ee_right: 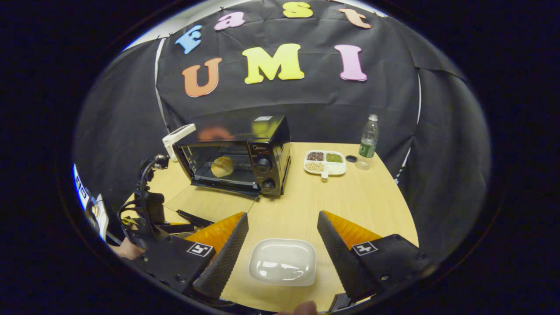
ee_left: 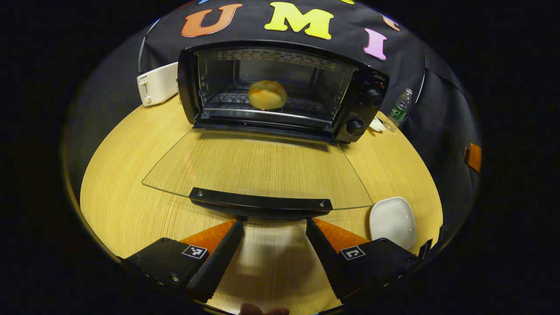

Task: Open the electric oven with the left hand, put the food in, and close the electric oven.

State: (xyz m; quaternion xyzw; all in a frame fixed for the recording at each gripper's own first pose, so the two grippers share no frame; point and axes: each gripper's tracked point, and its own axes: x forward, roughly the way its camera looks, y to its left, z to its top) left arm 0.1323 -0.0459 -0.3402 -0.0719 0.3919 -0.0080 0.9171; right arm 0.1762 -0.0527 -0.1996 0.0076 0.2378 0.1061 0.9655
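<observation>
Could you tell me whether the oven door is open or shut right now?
Open. The glass door lies folded down flat above the table, and the bun sits uncovered on the rack inside the oven.

Bottom of the water bottle (ee_left: 399, 110) hidden behind the oven (ee_left: 280, 87), small tray (ee_left: 376, 124) mostly hidden too, toaster (ee_right: 178, 134) half behind the oven (far side), fingertip (ee_right: 306, 308) cut off at the edge
</observation>
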